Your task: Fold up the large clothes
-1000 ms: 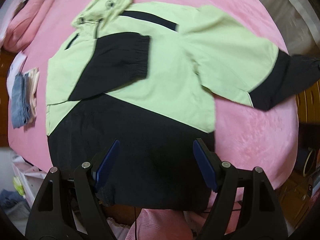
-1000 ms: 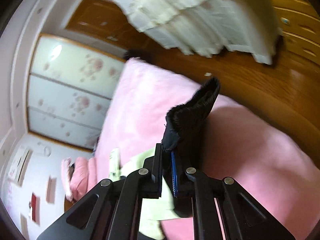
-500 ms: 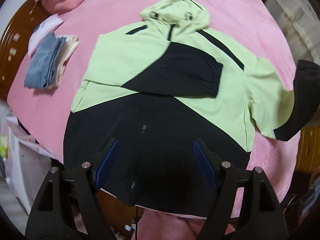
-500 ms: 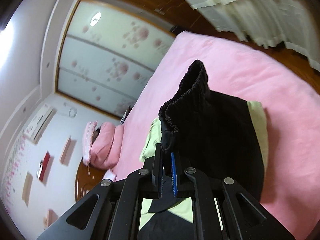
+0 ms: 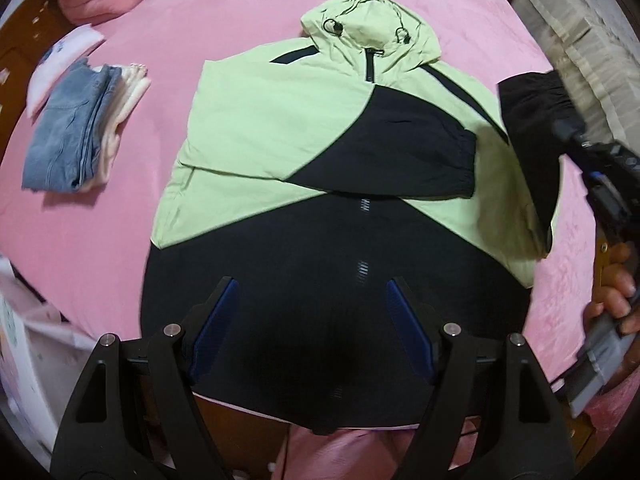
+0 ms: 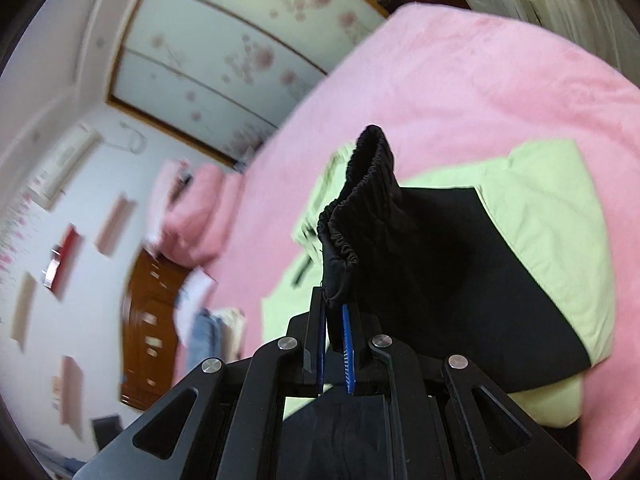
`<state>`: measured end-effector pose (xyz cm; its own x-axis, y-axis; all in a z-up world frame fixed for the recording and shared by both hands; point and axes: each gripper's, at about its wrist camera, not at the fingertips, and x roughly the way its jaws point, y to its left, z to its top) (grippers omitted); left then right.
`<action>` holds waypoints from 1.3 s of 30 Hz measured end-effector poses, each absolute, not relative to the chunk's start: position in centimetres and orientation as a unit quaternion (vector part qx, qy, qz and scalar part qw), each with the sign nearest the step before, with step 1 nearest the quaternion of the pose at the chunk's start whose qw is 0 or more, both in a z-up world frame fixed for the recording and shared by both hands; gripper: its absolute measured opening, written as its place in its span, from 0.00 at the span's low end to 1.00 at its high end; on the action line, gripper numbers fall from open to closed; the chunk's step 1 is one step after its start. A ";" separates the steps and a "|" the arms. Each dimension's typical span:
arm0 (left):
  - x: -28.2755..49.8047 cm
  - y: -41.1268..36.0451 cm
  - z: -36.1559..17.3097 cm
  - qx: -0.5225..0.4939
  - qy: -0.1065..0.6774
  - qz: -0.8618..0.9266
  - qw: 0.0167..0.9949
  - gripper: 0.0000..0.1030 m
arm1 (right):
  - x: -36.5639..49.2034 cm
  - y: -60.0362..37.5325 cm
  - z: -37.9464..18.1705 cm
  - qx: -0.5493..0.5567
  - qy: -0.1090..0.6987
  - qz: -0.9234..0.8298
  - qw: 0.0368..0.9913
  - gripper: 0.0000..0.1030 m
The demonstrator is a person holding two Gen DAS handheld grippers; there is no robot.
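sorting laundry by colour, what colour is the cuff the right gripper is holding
Black, gathered elastic cuff of the green-and-black jacket; clearest in the right wrist view.

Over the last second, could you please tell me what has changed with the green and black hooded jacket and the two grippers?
The right gripper, clamped on the black elastic cuff, has carried that sleeve from lying spread out on the pink bedspread up and inward over the green and black hooded jacket. Unchanged: the other sleeve lies folded across the chest, the left gripper hovers open and empty, and the folded jeans stay put.

Bare pink bedspread around jacket; folded clothes stack left
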<state>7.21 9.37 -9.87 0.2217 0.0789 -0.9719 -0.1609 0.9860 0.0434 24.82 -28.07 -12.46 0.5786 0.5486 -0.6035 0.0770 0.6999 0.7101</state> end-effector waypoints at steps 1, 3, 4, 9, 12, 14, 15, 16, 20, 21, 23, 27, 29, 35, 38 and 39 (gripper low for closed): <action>7.7 10.0 -10.0 -0.032 0.622 0.070 0.780 0.72 | 24.9 -26.4 -13.0 0.346 0.445 0.139 0.814 0.07; 8.9 11.7 -10.4 -0.036 0.634 0.045 0.771 0.72 | 25.4 -23.3 -14.9 0.317 0.464 0.126 0.817 0.07; 9.5 12.3 -10.7 -0.036 0.639 0.039 0.768 0.72 | 25.9 -21.6 -16.0 0.304 0.478 0.118 0.816 0.07; 12.2 15.5 -12.8 -0.024 0.660 0.026 0.750 0.72 | 27.9 -16.9 -22.3 0.310 0.544 0.066 0.777 0.14; 13.5 16.6 -14.3 -0.024 0.676 0.013 0.736 0.72 | 28.3 -15.3 -25.7 0.326 0.572 0.061 0.750 0.52; 14.7 16.4 -15.5 -0.010 0.693 0.002 0.721 0.72 | 27.8 -15.1 -27.0 0.308 0.576 0.052 0.756 0.65; 15.0 16.1 -15.9 -0.006 0.697 -0.003 0.717 0.72 | 26.8 -15.6 -28.5 0.299 0.577 0.050 0.758 0.66; 15.6 15.6 -16.4 -0.002 0.700 -0.011 0.714 0.72 | 26.5 -15.6 -28.8 0.290 0.581 0.045 0.759 0.67; 18.2 13.0 -17.4 -0.003 0.693 -0.058 0.718 0.72 | 25.1 -16.6 -28.5 0.261 0.584 0.018 0.769 0.75; 18.9 12.3 -17.6 -0.006 0.690 -0.070 0.721 0.72 | 24.7 -17.5 -27.7 0.252 0.582 0.011 0.773 0.76; 20.3 10.6 -18.6 -0.012 0.686 -0.092 0.722 0.72 | 23.4 -19.4 -26.6 0.225 0.573 -0.007 0.788 0.76; 22.4 7.3 -20.6 -0.015 0.686 -0.096 0.721 0.64 | 21.0 -22.3 -25.1 0.171 0.549 -0.044 0.817 0.76; 23.3 5.6 -21.8 -0.021 0.686 -0.111 0.719 0.64 | 20.0 -23.4 -25.2 0.137 0.539 -0.063 0.829 0.76; 24.8 1.7 -26.2 -0.014 0.715 -0.108 0.691 0.61 | 16.0 -27.8 -24.8 0.079 0.519 -0.137 0.840 0.76; 25.2 -0.1 -28.5 -0.009 0.731 -0.101 0.675 0.61 | 14.3 -31.0 -25.8 0.078 0.536 -0.167 0.824 0.76; 25.2 -0.6 -29.0 -0.003 0.735 -0.099 0.670 0.61 | 13.4 -32.4 -26.0 0.085 0.541 -0.172 0.819 0.76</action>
